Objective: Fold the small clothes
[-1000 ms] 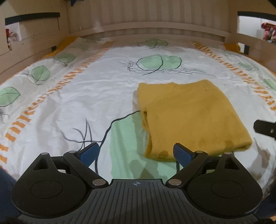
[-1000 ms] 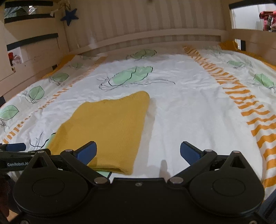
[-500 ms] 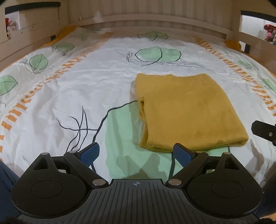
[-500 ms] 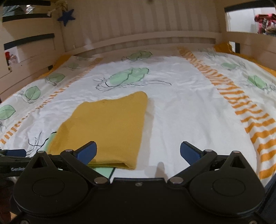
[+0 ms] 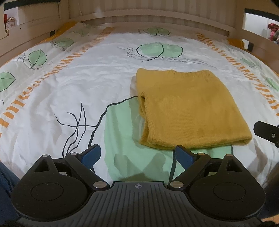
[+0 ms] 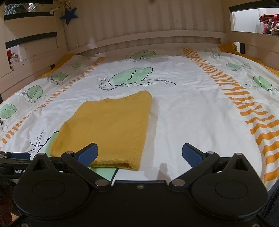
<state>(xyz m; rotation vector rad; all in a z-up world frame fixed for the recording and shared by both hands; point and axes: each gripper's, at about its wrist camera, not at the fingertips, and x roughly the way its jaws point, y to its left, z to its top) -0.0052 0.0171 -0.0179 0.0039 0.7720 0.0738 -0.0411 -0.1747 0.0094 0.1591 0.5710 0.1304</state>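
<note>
A mustard-yellow knitted garment (image 5: 188, 108) lies folded into a flat rectangle on the bed; it also shows in the right wrist view (image 6: 109, 129). My left gripper (image 5: 138, 154) is open and empty, just short of the garment's near edge and above the sheet. My right gripper (image 6: 139, 153) is open and empty, over the garment's near right corner, its left blue fingertip (image 6: 88, 154) in front of the cloth. The right gripper's tip shows at the right edge of the left wrist view (image 5: 266, 132).
The bed sheet (image 5: 69, 90) is white with green leaves and orange stripes. A wooden rail (image 6: 139, 36) runs along the far side and both ends of the bed. A blue star (image 6: 68, 14) hangs at the upper left.
Both grippers have drawn back toward me and away from the folded garment, staying open. The garment has not moved.
</note>
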